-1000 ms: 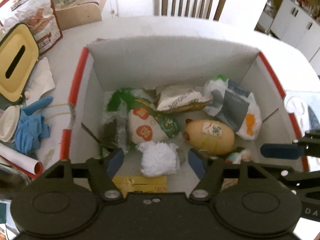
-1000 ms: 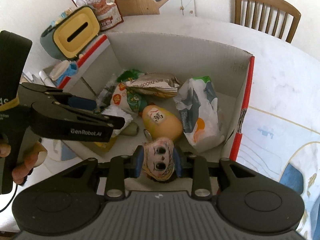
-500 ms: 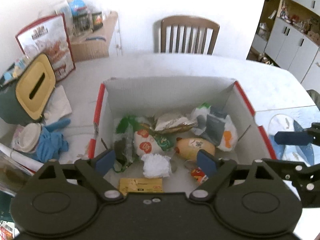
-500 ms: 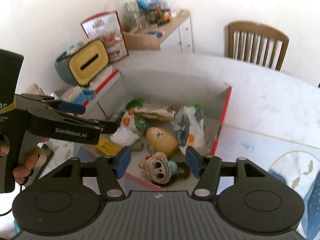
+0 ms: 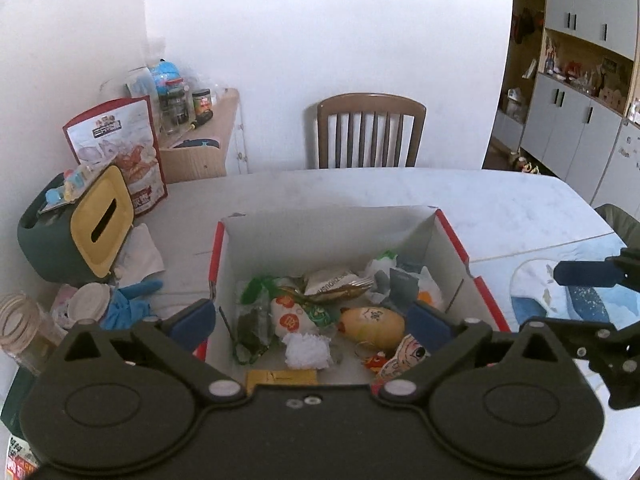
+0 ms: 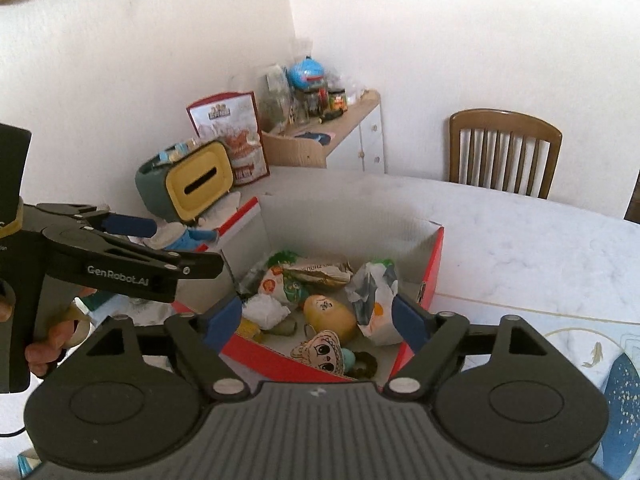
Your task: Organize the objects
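Note:
A cardboard box (image 5: pixel 452 236) with red rims stands on the white table and holds snack bags, a yellow egg-shaped toy (image 5: pixel 372 322), a white crumpled wad (image 5: pixel 308 350) and a doll-face charm (image 6: pixel 324 350). The charm lies loose in the near corner. My left gripper (image 5: pixel 312 318) hovers above the box's near edge, jaws opening wide, nothing between them. My right gripper (image 6: pixel 318 320) hangs over the same edge, jaws also opening, pads clear of the charm below. Each gripper shows at the side of the other's view.
A green tissue box with a yellow lid (image 5: pixel 100 224), a blue glove (image 5: pixel 132 304), cups and a red snack bag (image 5: pixel 116 148) crowd the table's left. A wooden chair (image 5: pixel 370 132) stands behind. A blue-patterned mat (image 5: pixel 580 300) lies to the right.
Both grippers rose and pulled back from inside the box, and both opened wider. The right one let go of the doll-face charm, which now lies in the box.

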`<state>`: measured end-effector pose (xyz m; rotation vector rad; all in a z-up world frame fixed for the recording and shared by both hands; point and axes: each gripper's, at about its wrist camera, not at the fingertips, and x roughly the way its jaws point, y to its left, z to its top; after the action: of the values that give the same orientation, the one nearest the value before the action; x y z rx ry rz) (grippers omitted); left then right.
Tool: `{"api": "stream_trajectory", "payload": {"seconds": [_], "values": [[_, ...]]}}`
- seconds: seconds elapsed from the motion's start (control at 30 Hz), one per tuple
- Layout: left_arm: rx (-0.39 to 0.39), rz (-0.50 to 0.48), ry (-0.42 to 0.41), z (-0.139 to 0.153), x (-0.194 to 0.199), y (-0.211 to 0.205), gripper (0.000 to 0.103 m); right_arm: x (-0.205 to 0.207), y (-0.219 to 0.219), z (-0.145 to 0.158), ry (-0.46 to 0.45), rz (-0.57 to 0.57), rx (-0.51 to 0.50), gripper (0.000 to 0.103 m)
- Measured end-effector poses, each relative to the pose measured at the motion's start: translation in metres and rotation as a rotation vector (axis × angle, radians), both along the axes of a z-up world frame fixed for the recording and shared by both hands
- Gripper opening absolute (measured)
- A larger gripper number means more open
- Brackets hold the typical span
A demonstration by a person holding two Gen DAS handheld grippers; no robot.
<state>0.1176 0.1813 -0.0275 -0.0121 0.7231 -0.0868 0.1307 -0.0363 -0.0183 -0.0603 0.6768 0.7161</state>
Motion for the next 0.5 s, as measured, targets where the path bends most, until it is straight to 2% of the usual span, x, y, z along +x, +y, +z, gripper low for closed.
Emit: {"api": "stream_trajectory", "payload": {"seconds": [0.2, 0.37, 0.5], "values": [[-0.034, 0.009, 0.002, -0.001, -0.016, 0.003, 0.102, -0.014, -0.012, 0.005, -0.027, -0.022, 0.039, 0.091], [-0.029, 0.013, 0.006, -0.004, -0.028, 0.002, 0.103, -0.029, -0.019, 0.010, -0.071, -0.020, 0.058, 0.100], [-0.022, 0.022, 0.006, -0.004, -0.036, -0.001, 0.103, -0.039, -0.021, 0.011, -0.108, -0.029, 0.061, 0.103]]}}
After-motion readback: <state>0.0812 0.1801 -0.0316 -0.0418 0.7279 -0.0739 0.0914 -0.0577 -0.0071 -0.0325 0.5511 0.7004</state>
